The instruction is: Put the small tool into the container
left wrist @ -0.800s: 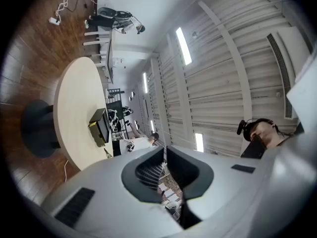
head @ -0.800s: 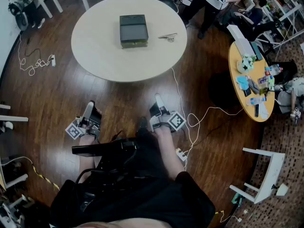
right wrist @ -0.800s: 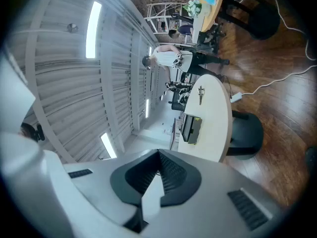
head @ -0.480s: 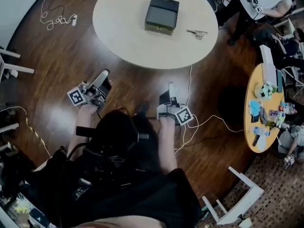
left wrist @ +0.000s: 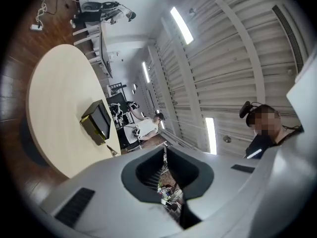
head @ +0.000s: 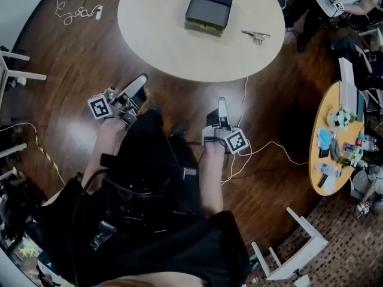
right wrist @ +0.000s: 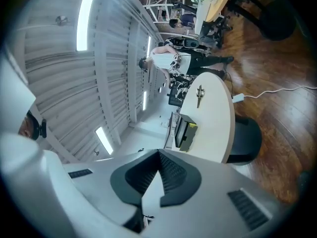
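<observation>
The tool (head: 256, 36) lies on the round pale desk (head: 161, 46), to the right of the container (head: 208, 9) and clearly apart from it, so it is not inside. The container is a dark box with a yellow-green band along its lower edge (whether its top is open or covered I cannot tell). Both grippers hang over the brown wooden floor (head: 72, 58), short of the desk's near edge and well away from the tool. The left gripper (head: 139, 84) is on the left, angled up toward the desk; in its own view its jaws are pressed together at the tips with nothing between them (left wrist: 165, 150), and the container (left wrist: 96, 122) and tool (left wrist: 113, 151) show beyond on the desk (left wrist: 54, 103). The right gripper (head: 222, 105) points straight at the desk edge; its jaws are likewise pressed together and empty (right wrist: 158, 153), with the container (right wrist: 184, 132) and tool (right wrist: 199, 95) ahead on the desk (right wrist: 213, 118). A white cable (head: 263, 151) trails across the floor beside the right gripper. A smaller yellow desk (head: 323, 121) with clutter stands at the right.
</observation>
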A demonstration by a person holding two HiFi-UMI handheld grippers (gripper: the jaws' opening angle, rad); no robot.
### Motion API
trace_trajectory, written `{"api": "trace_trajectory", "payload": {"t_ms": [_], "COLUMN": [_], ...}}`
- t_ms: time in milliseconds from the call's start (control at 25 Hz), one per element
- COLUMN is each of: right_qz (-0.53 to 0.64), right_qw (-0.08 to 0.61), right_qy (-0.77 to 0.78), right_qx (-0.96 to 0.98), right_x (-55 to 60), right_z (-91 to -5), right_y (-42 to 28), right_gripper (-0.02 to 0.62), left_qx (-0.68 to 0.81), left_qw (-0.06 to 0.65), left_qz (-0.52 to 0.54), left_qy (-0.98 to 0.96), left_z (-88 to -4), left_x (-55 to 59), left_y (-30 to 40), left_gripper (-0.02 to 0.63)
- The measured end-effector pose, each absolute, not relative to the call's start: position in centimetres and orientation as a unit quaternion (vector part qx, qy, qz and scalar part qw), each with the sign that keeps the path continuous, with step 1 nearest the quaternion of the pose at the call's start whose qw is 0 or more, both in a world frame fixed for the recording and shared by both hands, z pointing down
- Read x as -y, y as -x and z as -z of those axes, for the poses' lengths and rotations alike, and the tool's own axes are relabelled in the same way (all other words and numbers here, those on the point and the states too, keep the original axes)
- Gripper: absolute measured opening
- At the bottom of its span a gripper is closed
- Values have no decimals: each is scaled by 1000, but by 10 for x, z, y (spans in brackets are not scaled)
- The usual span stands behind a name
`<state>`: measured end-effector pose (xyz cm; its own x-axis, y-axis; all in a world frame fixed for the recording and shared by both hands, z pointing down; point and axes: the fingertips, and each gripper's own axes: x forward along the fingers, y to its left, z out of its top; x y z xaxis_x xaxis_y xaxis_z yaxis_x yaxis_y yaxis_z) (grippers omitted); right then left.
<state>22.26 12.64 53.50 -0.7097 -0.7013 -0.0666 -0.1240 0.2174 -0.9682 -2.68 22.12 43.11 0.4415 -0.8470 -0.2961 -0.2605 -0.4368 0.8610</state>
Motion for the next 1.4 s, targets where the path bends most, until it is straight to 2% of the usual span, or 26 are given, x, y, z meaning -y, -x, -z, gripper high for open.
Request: {"api": "trace_trajectory", "payload": {"t_ms": [400,720,1080,1400], "right_qz": [543,532,493,428], "right_qw": [230,206,116,14], "right_qy": [332,338,354,326], "right_qx": [-736,-748,-786,-843], "right_x": [-75,-34,-25,-3], "right_z": [-537,-519,-522,-538], "right_y": [-186,-98,-69,-74], "right_gripper": [-20,-20,-20,-20], "left_qx": [304,268,259,295], "left_qw": [453,469,483,486], "left_qz": [397,411,429,417], "left_qy": [-738,-734,-718,-710], "left_z": [-476,-473,-487,-504], "left_x": [-114,-52,-22,-5], "left_y": [58,126,153,133], "left_gripper": [14,14,14,14]}}
